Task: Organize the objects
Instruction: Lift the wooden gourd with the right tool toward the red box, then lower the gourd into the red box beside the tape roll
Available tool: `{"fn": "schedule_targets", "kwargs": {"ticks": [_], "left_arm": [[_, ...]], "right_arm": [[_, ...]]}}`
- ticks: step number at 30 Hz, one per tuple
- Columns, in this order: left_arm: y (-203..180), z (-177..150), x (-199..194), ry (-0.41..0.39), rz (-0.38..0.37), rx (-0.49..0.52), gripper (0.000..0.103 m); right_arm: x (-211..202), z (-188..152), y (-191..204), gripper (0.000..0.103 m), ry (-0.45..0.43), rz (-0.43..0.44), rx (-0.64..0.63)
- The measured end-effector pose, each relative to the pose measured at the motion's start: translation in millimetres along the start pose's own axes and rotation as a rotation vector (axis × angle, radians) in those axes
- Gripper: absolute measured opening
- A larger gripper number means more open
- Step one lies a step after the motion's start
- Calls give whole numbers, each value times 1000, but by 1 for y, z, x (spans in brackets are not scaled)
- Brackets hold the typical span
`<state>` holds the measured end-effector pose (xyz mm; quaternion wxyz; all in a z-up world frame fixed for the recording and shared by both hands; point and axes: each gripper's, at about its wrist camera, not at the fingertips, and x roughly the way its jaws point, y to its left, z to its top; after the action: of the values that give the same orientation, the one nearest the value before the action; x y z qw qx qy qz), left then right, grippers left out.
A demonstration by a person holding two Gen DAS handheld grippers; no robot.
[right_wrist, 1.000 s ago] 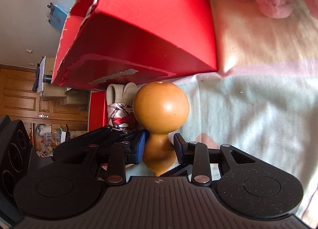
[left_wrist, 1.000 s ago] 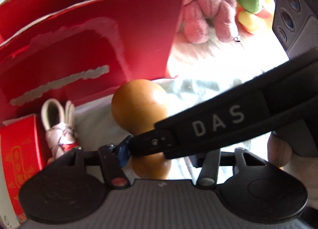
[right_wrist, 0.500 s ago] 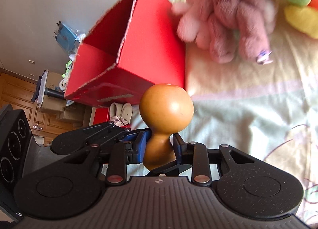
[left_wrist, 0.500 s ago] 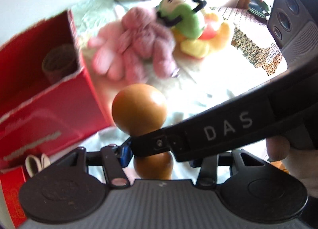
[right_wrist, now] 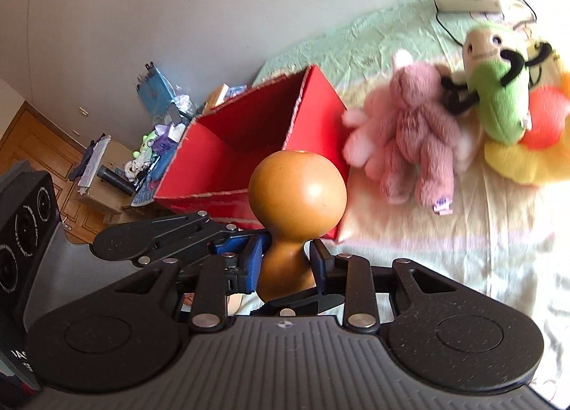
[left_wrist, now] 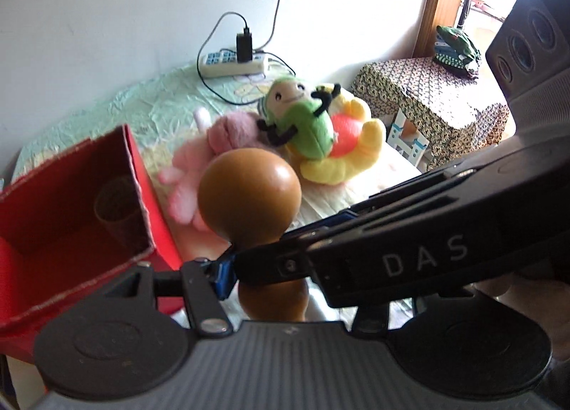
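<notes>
Green bedsheet (right_wrist: 356,39), glossy brown gourd (right_wrist: 297,192) (two-lobed), both grippers clamped.

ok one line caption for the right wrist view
Right gripper shut on a brown gourd, raised before the open red box.

Glossy smooth gourd (right_wrist: 297,189), fuzzy plush toy (right_wrist: 416,135)

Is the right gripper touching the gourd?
Touching. The right wrist view shows the right gripper with both blue pads pressed against the narrow waist of the gourd, no gap either side.
</notes>
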<state>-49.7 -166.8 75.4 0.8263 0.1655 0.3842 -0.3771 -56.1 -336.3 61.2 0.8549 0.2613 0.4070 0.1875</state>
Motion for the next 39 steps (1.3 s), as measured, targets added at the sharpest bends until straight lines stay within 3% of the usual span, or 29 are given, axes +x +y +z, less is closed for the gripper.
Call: {"fn": "schedule_targets", "kwargs": {"ticks": [6,18,27,39], "left_arm": [[16,25,-16,-56,43,14,49],[84,54,-39,-105,130,-10,49],[141,45,-25,-52,154,-56,49],[204,27,38,96,92,-72,49]], "right_arm": [[-13,22,10,32,-54,14,-74],[28,76,57,32,-91,34,-146],[82,94,74,32,-23,34,-116],[156,102,67,32,112,-40,2]]}}
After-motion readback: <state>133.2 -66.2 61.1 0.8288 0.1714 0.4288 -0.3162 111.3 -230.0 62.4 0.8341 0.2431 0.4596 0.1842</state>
